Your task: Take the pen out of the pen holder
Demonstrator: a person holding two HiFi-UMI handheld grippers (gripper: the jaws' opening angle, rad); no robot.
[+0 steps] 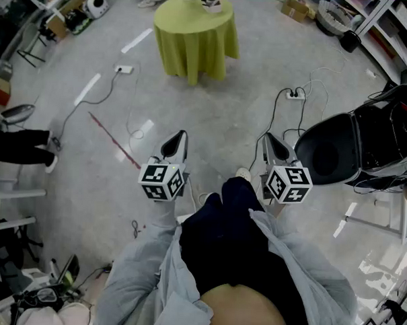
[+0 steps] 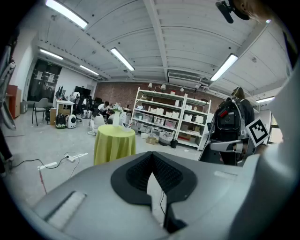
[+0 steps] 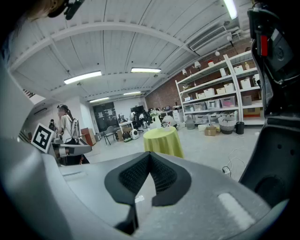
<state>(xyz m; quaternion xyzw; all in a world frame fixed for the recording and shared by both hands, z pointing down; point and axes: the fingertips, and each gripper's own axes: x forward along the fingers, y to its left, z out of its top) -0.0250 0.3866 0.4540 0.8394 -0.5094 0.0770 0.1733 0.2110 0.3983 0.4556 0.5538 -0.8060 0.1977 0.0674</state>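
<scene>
A pale grey, glossy concrete floor [image 1: 212, 112] fills most of the head view, streaked with white tape marks and thin black cables. White metal shelving [image 2: 168, 119] loaded with boxes stands against a brick wall in the middle of the left gripper view. At the right edge of the head view sits a black, smooth, moulded shell shaped like a seat [image 1: 332, 154].

At the top centre of the head view stands a small round desk [image 1: 195, 37], draped to the floor in a yellow-green cloth that hangs in soft folds. On its top, at the upper edge of the frame, is the pen holder [image 1: 211, 2], a small pale container with thin dark and reddish sticks poking out. It is too small to tell one pen from the rest. It is well apart from both grippers.

At the bottom centre, a person in a light grey jacket holds the left gripper [image 1: 182, 134] and the right gripper [image 1: 268, 137], each bearing a white cube printed with black square markers. Each has a smooth grey plastic body and black ribbed pads. The left fingers [image 2: 140, 171] meet at their tips with nothing between them; the right fingers [image 3: 161, 173] are likewise pressed together and empty.
</scene>
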